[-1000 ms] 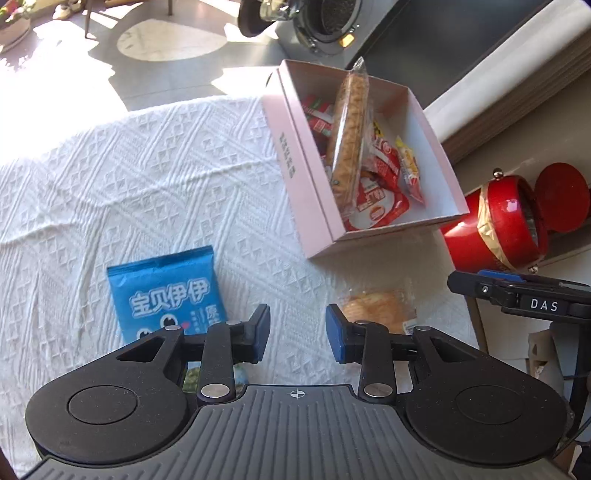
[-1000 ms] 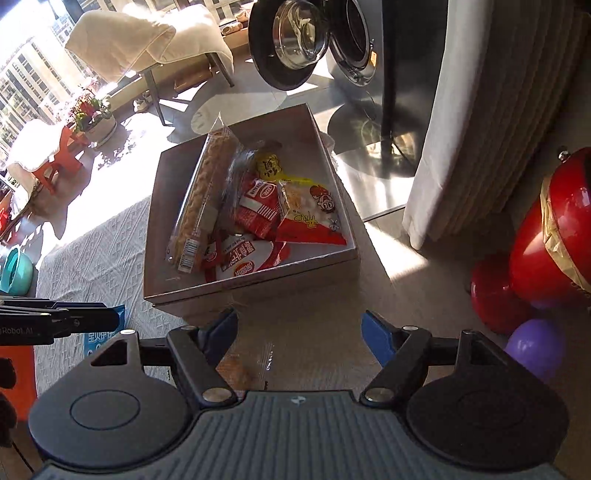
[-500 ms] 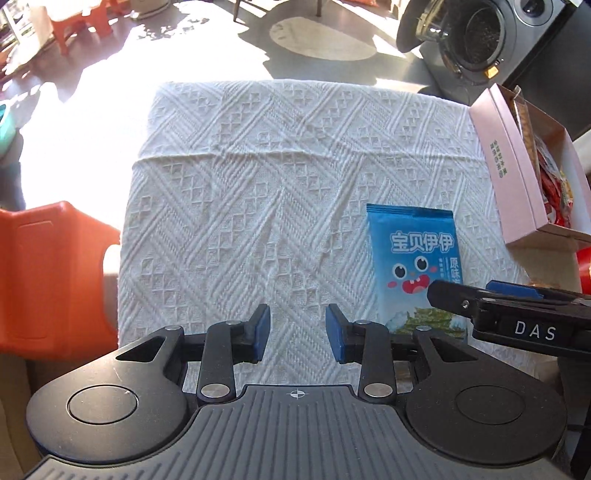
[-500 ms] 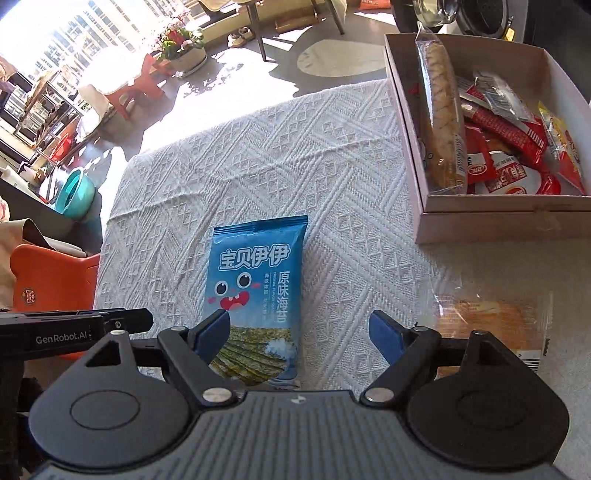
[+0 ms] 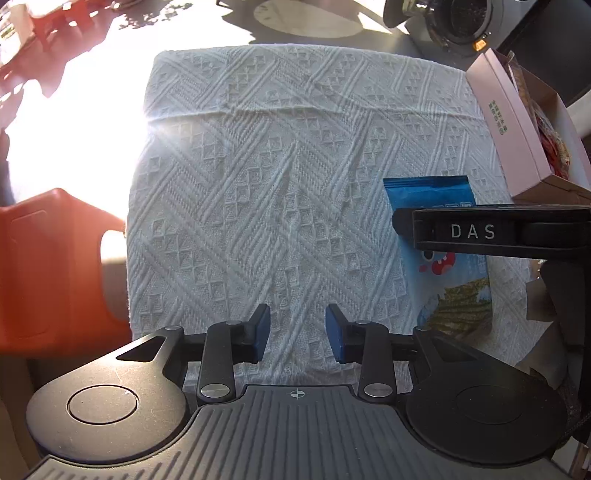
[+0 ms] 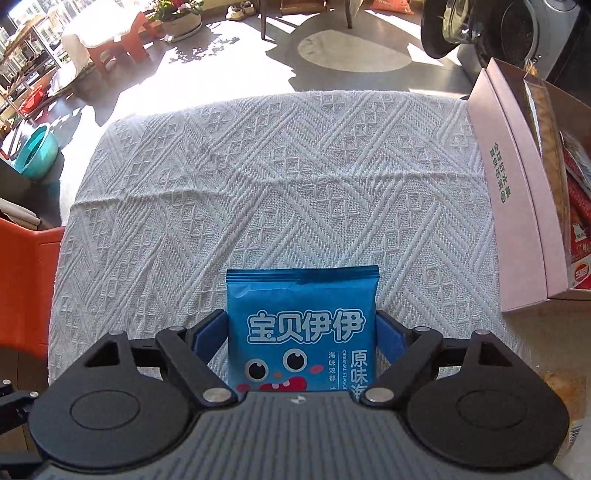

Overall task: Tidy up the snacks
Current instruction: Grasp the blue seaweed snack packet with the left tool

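Both fingers now astride packet

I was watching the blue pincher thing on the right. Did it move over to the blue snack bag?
Yes. The right gripper swung away from the pink box, which now sits at the right edge, and now straddles the blue snack bag on the white cloth.

A white woven cloth with a raised diamond pattern covers the table; an orange plastic chair stands at its left edge; a teal plastic basin sits on the sunlit floor beyond; a front-loading washing machine with its round door open stands at the far right.
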A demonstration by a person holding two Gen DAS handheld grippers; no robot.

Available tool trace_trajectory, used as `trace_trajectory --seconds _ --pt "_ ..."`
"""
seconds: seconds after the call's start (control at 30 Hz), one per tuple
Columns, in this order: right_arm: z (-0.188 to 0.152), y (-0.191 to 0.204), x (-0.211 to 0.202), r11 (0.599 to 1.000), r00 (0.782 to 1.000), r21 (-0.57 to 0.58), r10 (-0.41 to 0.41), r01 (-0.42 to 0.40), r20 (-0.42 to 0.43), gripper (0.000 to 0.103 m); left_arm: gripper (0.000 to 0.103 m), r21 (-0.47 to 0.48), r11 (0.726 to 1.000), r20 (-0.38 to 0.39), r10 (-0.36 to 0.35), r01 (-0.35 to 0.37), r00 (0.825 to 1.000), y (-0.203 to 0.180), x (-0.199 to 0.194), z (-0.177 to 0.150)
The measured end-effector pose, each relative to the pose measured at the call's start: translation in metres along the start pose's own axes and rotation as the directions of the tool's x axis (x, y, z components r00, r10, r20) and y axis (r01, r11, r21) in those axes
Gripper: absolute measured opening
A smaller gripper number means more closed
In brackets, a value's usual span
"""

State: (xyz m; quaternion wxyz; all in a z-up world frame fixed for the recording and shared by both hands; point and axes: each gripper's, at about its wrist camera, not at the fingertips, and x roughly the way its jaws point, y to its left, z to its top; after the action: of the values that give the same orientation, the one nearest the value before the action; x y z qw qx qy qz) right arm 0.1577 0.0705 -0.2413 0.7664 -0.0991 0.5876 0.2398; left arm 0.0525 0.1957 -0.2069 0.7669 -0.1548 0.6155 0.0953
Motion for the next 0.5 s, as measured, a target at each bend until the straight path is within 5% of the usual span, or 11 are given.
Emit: trace_trajectory --seconds 0.07,0.1,0.13,0.37,0.5 --pt "-0.014 -0.006 -0.016 1.0 1.0 -0.005 0.021 -0.021 -0.003 0.069 0.037 0.003 1.0 -0.003 -0.004 0.004 1.0 -0.001 0.0 -0.001" --pt "-0.02 -0.011 -0.02 0.999 0.999 -0.01 0.03 -0.031 -0.039 0.033 0.037 0.003 1.0 -0.004 -0.007 0.007 1.0 -0.001 0.001 -0.002" --pt "-0.028 -0.018 -0.026 0.999 0.998 0.009 0.037 -0.037 -0.054 0.025 0.037 0.003 1.0 -0.005 -0.008 0.008 1.0 -0.003 0.001 -0.002" --pt "-0.071 -0.074 -0.053 0.993 0.998 0.112 -0.04 0.045 -0.051 0.027 0.037 -0.021 0.998 -0.033 -0.063 0.062 0.997 -0.023 0.006 -0.004" --pt "-0.092 -0.11 -0.07 0.985 0.995 0.149 -0.088 0.092 -0.036 0.057 0.037 -0.192 0.967 -0.072 -0.184 0.167 0.98 -0.026 0.019 -0.007"
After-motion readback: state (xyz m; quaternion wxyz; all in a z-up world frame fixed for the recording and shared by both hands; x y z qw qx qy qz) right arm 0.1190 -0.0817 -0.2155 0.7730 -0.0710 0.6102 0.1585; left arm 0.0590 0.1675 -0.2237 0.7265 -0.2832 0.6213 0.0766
